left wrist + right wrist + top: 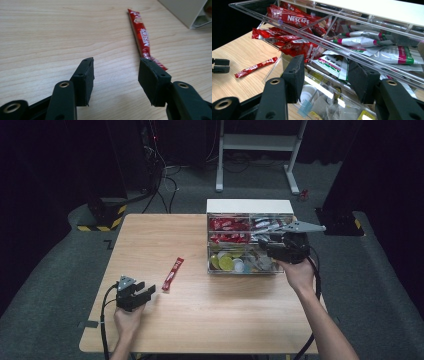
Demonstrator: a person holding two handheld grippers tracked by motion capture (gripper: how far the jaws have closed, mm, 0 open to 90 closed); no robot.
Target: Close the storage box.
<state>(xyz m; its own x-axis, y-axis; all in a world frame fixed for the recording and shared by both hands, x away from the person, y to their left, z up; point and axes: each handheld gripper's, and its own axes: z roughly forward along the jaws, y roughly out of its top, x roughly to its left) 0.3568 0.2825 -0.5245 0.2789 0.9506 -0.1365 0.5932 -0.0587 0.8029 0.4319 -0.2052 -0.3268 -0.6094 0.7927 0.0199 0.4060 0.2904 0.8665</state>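
A red coffee stick sachet (172,273) lies flat on the wooden table (150,235), left of a clear organiser box (248,206). My left gripper (146,292) is open near the table's front left, just short of the sachet's near end. In the left gripper view the sachet (141,35) runs away from the right pad (150,80), nothing between the pads. My right gripper (263,246) is open at the organiser's right front. In the right gripper view its pads (295,75) hover over the lower open tray (272,71), with red sachets (289,17) and silver packets (367,41) behind.
The organiser's upper trays hold red sticks (228,225) and silver packets (265,226); the lower tray holds round capsules (226,263) and small packets. A white stand (257,142) and cables lie on the floor beyond the table.
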